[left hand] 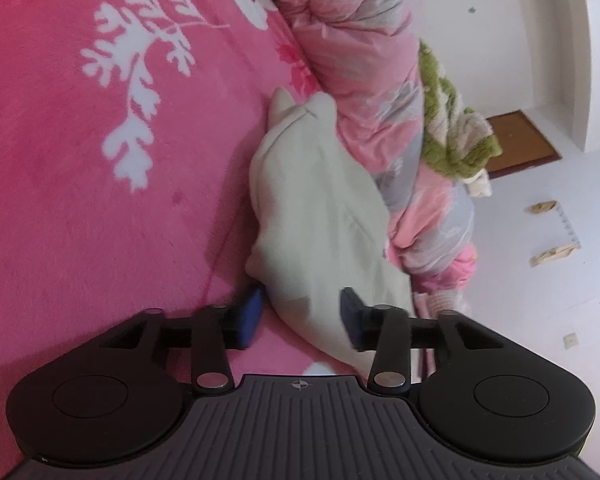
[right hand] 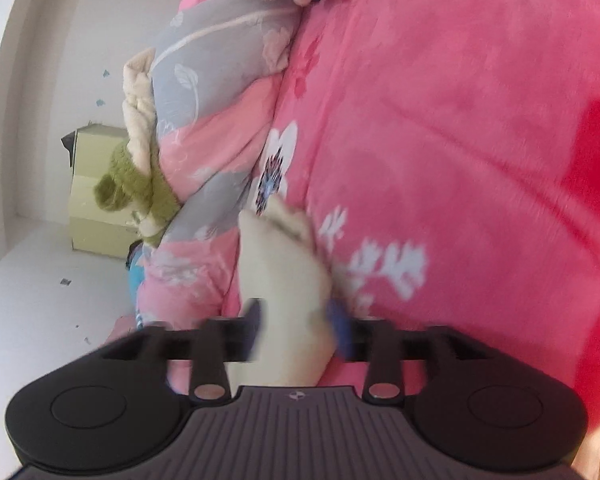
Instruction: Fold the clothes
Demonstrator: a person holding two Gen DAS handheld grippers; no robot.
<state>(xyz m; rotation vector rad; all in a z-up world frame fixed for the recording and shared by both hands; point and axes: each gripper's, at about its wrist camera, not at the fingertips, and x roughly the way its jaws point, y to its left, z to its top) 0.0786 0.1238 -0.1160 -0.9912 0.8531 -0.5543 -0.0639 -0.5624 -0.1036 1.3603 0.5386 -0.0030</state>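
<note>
A cream garment (left hand: 320, 216) lies bunched on the pink flowered blanket (left hand: 100, 200), against a rolled pink and grey quilt (left hand: 364, 92). My left gripper (left hand: 300, 316) is open, its blue pads on either side of the garment's near end. In the blurred right wrist view the same cream garment (right hand: 288, 280) runs between the blue pads of my right gripper (right hand: 296, 328), which stand apart around the cloth. I cannot tell whether they pinch it.
A green and cream fleece (left hand: 452, 132) lies on the far side of the quilt. White floor (left hand: 540, 300) with scraps lies past the bed edge. A pale yellow cabinet (right hand: 96, 192) stands by the wall. The pink blanket (right hand: 460, 160) spreads to the right.
</note>
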